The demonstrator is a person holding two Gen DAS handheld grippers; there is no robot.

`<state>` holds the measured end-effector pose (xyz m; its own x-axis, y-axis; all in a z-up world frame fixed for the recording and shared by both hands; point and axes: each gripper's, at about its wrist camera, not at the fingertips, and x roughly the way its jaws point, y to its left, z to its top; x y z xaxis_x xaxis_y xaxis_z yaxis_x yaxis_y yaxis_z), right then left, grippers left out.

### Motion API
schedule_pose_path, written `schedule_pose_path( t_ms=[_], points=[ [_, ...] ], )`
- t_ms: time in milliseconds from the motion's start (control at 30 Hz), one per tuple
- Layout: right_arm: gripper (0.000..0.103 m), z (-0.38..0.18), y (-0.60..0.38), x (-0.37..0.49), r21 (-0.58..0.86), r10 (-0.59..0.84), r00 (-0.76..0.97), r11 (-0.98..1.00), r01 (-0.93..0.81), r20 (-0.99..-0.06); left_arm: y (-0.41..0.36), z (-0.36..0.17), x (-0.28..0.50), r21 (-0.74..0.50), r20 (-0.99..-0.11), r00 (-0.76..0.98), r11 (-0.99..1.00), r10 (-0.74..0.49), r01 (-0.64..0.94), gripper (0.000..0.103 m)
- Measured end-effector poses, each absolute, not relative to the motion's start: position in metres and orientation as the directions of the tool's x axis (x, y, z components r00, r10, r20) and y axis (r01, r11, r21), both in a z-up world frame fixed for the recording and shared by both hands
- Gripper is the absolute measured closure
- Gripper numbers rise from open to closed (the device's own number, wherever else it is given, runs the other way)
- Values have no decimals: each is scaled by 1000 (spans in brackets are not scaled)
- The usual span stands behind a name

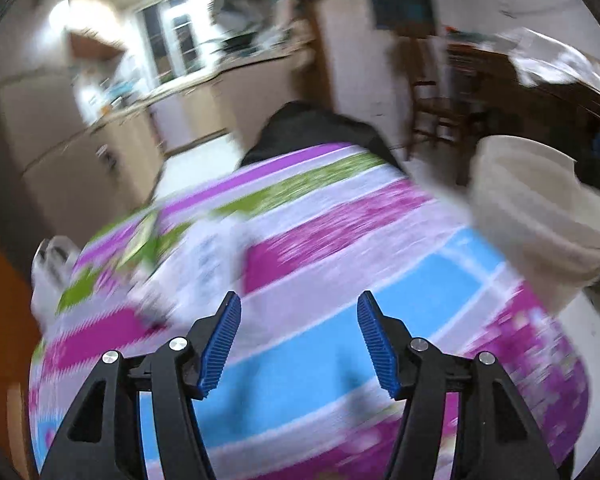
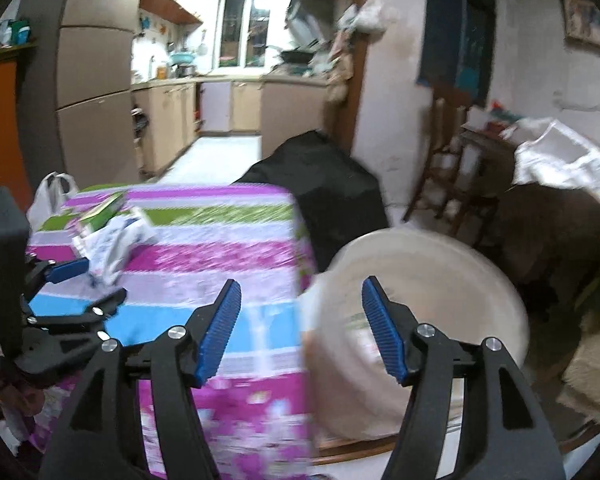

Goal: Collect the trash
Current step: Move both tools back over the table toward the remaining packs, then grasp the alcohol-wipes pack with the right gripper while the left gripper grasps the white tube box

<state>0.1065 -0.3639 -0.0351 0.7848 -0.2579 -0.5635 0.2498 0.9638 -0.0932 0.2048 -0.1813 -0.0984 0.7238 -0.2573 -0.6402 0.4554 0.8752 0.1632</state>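
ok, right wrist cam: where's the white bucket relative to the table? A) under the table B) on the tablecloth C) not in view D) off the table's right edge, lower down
D. The bucket sits beyond the right edge of the table, lower than its top, with the open right gripper straddling that edge; the crumpled trash lies on the cloth, far left.

The counter (image 2: 220, 240) wears a cloth striped in magenta, lilac, green, sky blue and white. On it lie a green-and-white carton (image 2: 102, 209) and crumpled white wrapper with blue print (image 2: 114, 246); the bucket (image 2: 420, 320) beside is cream. Both claws have black arms and ribbed blue pads (image 2: 220, 334).
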Motion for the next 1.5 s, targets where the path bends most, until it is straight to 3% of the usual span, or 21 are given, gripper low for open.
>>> schedule_pose_path(
  t_ms=[333, 367, 467, 633, 667, 733, 800, 900, 1067, 1300, 1500],
  points=[
    [42, -100, -267, 199, 145, 48, 732, 987, 70, -679, -20, -118, 220, 94, -673, 739, 988, -26, 121, 40],
    [41, -102, -256, 213, 182, 88, 728, 982, 51, -680, -12, -118, 222, 84, -676, 736, 991, -19, 102, 40],
    [25, -100, -235, 241, 263, 156, 734, 964, 31, -661, 9, -116, 227, 64, -675, 738, 997, 5, 52, 39],
    [23, -110, -213, 279, 293, 173, 687, 954, 60, -705, 35, -118, 230, 52, -672, 740, 999, 27, 11, 37],
    [25, -114, -212, 284, 286, 152, 677, 954, 89, -720, 37, -118, 231, 49, -672, 740, 999, 28, 6, 37],
    [50, -125, -213, 292, 332, 191, 645, 937, 104, -740, 40, -117, 233, 43, -672, 740, 999, 29, 0, 37],
    [56, -126, -216, 287, 374, 246, 636, 925, 73, -732, 38, -117, 237, 39, -670, 742, 999, 26, 1, 36],
    [64, -117, -224, 272, 413, 281, 639, 909, 63, -716, 34, -113, 239, 27, -670, 742, 999, -3, 29, 36],
    [65, -90, -266, 202, 454, 258, 719, 886, 90, -646, 8, -99, 245, 0, -653, 746, 986, -127, 168, 31],
    [64, -99, -318, 136, 448, 165, 728, 869, 213, -665, -49, -85, 291, 30, -620, 733, 925, -280, 378, 31],
    [64, -114, -332, 120, 475, 172, 715, 844, 247, -677, -91, -98, 338, 11, -669, 640, 857, -377, 516, 40]
  ],
)
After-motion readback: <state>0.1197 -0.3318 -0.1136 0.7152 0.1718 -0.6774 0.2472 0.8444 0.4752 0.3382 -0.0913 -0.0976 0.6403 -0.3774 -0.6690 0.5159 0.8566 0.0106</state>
